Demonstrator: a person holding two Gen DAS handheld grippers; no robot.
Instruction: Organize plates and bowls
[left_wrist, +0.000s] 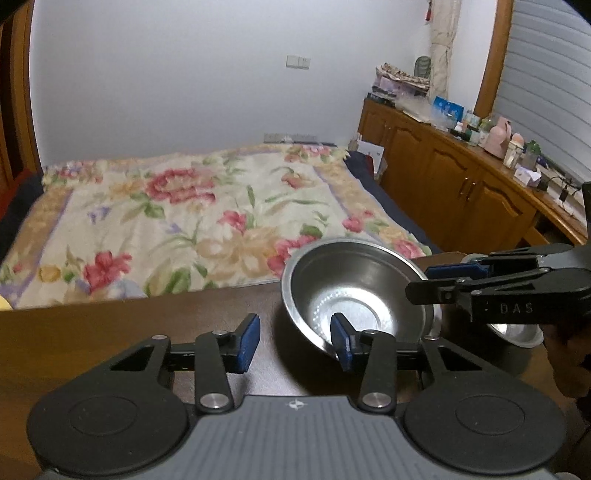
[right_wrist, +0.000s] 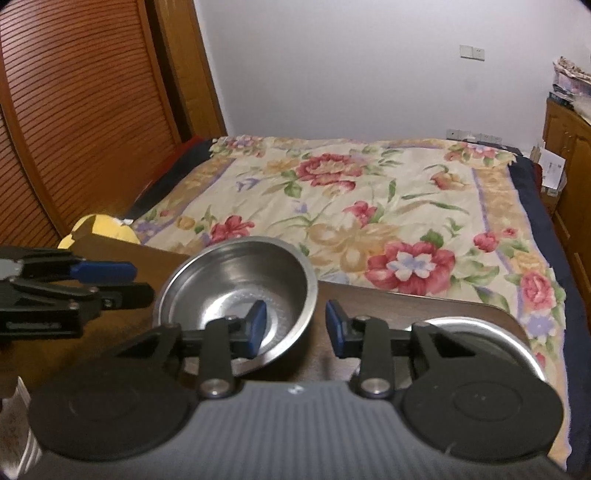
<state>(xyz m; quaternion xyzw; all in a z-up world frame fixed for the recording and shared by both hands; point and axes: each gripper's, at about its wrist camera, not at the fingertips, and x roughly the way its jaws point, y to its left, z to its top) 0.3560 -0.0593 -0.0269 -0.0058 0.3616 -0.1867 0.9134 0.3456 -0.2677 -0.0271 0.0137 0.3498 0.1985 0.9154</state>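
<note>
A steel bowl (left_wrist: 354, 291) (right_wrist: 236, 291) stands on the brown table (left_wrist: 110, 332). My left gripper (left_wrist: 295, 343) straddles the bowl's left wall, one blue pad inside and one outside, with gaps showing. My right gripper (right_wrist: 295, 328) straddles the right wall the same way, and its pads do not visibly press. Each gripper shows in the other's view: the right gripper (left_wrist: 421, 282) at the bowl's right rim, the left gripper (right_wrist: 142, 282) beside its left rim. A second steel bowl (right_wrist: 491, 332) (left_wrist: 517, 334) sits to the right, partly hidden by the right gripper.
Beyond the table's far edge lies a bed with a floral blanket (left_wrist: 184, 206). A wooden cabinet (left_wrist: 461, 173) loaded with clutter runs along the right wall. Louvred wooden doors (right_wrist: 74, 110) stand on the left, and a yellow object (right_wrist: 99, 229) lies at the table's far left corner.
</note>
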